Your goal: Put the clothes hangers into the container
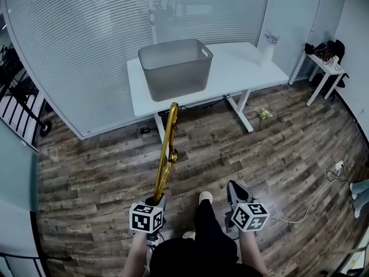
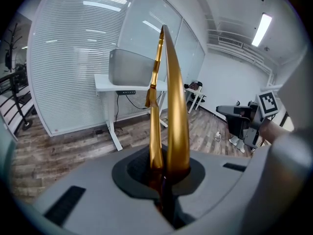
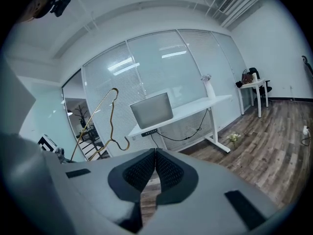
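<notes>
Wood floor (image 1: 259, 149) open before table (image 1: 242, 68); container (image 1: 176, 68) at near edge. Left gripper (image 1: 157, 201) clamps gold hanger (image 1: 167, 149) (right gripper (image 1: 233, 184) clenched, empty).

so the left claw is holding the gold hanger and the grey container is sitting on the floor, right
Not on the floor: the grey container stands on the white table, as the head view shows. The left claw is holding the gold hanger.

In front of me: white table (image 1: 248, 68) by glass partition with blinds (image 1: 75, 39). Dark wood plank floor (image 1: 277, 149). Small white side table (image 1: 337, 69) far right. Ceiling strip light (image 2: 262, 28) on.
</notes>
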